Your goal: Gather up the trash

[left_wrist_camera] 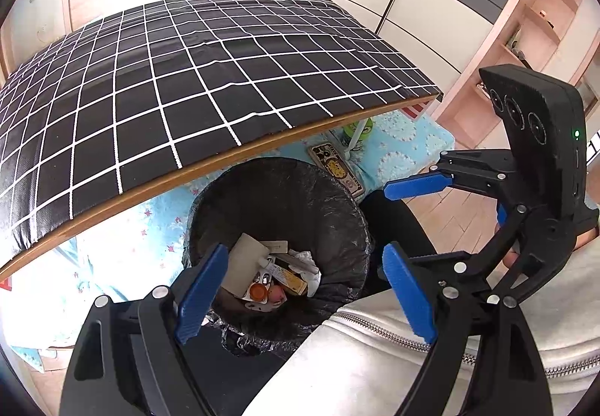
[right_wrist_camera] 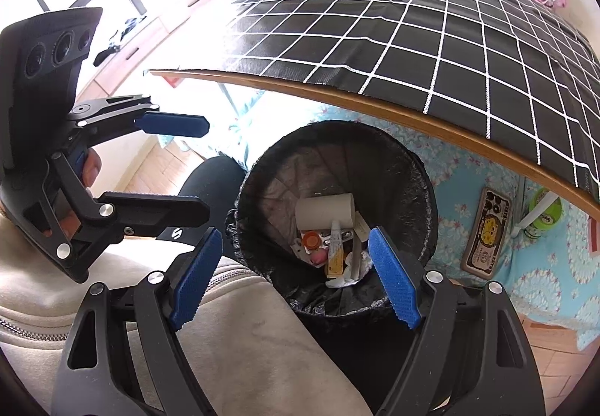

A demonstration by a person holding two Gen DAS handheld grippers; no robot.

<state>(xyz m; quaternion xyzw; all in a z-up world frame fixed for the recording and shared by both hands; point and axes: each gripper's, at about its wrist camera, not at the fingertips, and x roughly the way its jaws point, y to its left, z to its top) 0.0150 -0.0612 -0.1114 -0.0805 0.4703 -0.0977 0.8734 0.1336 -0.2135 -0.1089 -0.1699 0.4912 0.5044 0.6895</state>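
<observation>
1. The left tool (left_wrist_camera: pixel 305 292) hangs above the trash bin (left_wrist_camera: pixel 337 198), its blue pads (left_wrist_camera: pixel 200 294) spread wide with nothing between them.
2. The right tool (right_wrist_camera: pixel 296 279) is over the same bin, pointing steeply down; its pads (right_wrist_camera: pixel 393 285) are also spread wide and hold nothing.
3. Each tool shows in the other's camera: the right one at the right edge of the left wrist view, the left one at the left edge of the right wrist view, both gaping.
4. The bin is lined with a black bag and stands on the floor just in front of the near edge of the desk (left_wrist_camera: pixel 157 187).
5. The trash lies at the bottom of the bin: a cardboard tube (right_wrist_camera: pixel 324 210), an orange cap (right_wrist_camera: pixel 310 239), a yellow box (right_wrist_camera: pixel 335 258), a small white tube (right_wrist_camera: pixel 335 228) and crumpled tissue (right_wrist_camera: pixel 345 281).
6. A black cloth with a white grid (left_wrist_camera: pixel 210 78) covers the desk top.
7. Under the desk a light-blue flowered sheet (right_wrist_camera: pixel 468 168) hangs, with a banknote-printed case (right_wrist_camera: pixel 485 234) and a green container (right_wrist_camera: pixel 545 215) to the right of the bin.
8. A pale zipped garment (left_wrist_camera: pixel 412 359) fills the near foreground under both tools.
</observation>
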